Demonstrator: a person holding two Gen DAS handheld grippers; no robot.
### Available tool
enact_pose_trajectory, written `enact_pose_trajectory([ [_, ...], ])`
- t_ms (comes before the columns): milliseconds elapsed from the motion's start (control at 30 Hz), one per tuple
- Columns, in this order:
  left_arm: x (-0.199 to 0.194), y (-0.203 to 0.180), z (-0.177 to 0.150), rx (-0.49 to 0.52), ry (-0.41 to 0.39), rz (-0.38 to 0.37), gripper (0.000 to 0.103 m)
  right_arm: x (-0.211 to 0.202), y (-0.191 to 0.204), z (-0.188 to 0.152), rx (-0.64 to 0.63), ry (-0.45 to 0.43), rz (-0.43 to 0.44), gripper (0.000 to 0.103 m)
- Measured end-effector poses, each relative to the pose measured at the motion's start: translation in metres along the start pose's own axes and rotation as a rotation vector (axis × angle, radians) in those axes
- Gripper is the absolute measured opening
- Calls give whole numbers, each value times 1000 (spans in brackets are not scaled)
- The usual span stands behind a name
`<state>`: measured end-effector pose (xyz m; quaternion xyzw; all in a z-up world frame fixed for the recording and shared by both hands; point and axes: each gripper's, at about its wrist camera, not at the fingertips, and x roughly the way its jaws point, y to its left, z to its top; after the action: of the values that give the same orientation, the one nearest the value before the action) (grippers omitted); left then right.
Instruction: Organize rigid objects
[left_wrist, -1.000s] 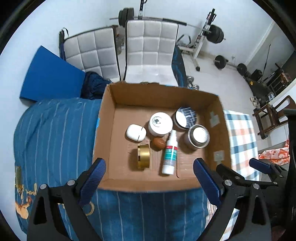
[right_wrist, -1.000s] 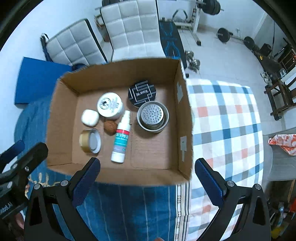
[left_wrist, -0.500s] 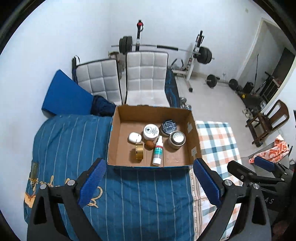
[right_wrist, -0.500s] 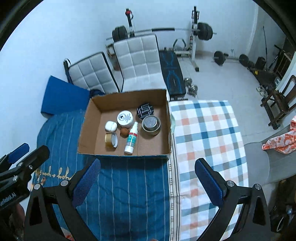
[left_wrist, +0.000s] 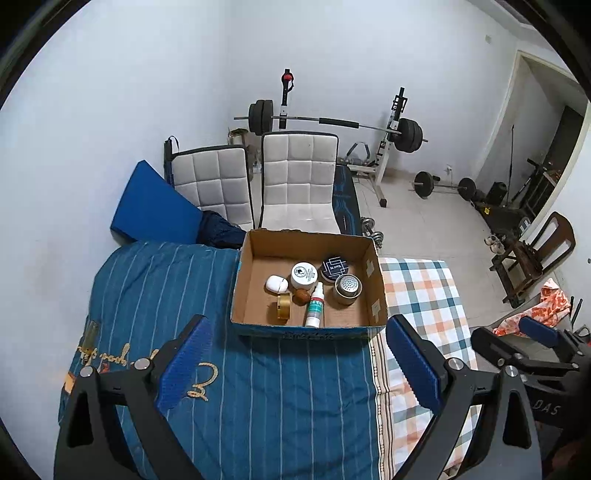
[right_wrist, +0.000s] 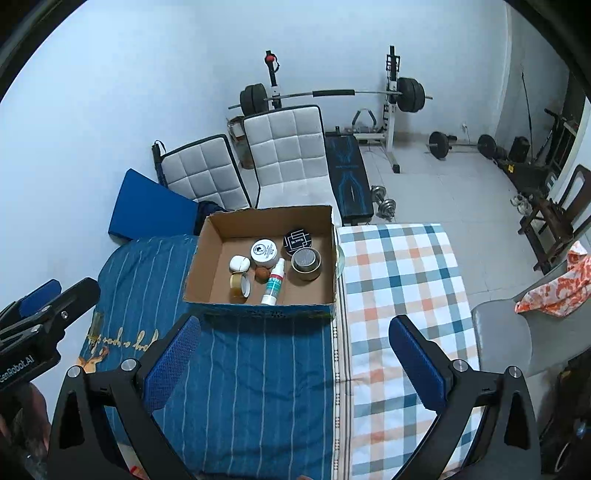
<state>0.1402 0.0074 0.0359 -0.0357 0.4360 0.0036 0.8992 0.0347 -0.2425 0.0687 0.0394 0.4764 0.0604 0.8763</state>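
We are holding both tools high above the bed (left_wrist: 155, 295), well clear of everything. The left hand-held gripper (left_wrist: 295, 365) is standing released, its blue pads spread wide with nothing between them, and the right hand-held gripper (right_wrist: 293, 363) is likewise spread apart and empty.

The cardboard box (left_wrist: 255, 258) is sitting on the bed where the blue striped blanket (right_wrist: 236, 369) is meeting the checkered sheet (right_wrist: 402, 280); its right wall is lying just along that seam. Its near wall is facing us, and a broad stretch of bare blanket is lying between that wall and our pads. Past the far wall, two white padded chairs (left_wrist: 299, 181) are standing close behind the bed.

Inside the box, the things are clustering toward the middle and right, leaving the left part of the floor bare. A white spray bottle (left_wrist: 314, 305) is lying on its side, pointing toward the near wall. Beside it a small brown ball (left_wrist: 301, 296) and a gold tape roll (left_wrist: 283, 305) on edge are resting, with a white case (left_wrist: 276, 283) behind them. A white jar (left_wrist: 304, 275), a dark round tin (left_wrist: 335, 266) and a metal tin (left_wrist: 347, 288) are standing upright.
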Motion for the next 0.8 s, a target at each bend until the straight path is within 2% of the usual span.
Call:
enact_pose_trajectory([
  [333, -28, -5, -8, 12, -52, 7, 97, -49, 7, 0, -38, -107, -40, 103],
  [800, -38, -9, -13, 25, -74, 18, 97, -62, 13, -2, -53, -136, -48, 103],
])
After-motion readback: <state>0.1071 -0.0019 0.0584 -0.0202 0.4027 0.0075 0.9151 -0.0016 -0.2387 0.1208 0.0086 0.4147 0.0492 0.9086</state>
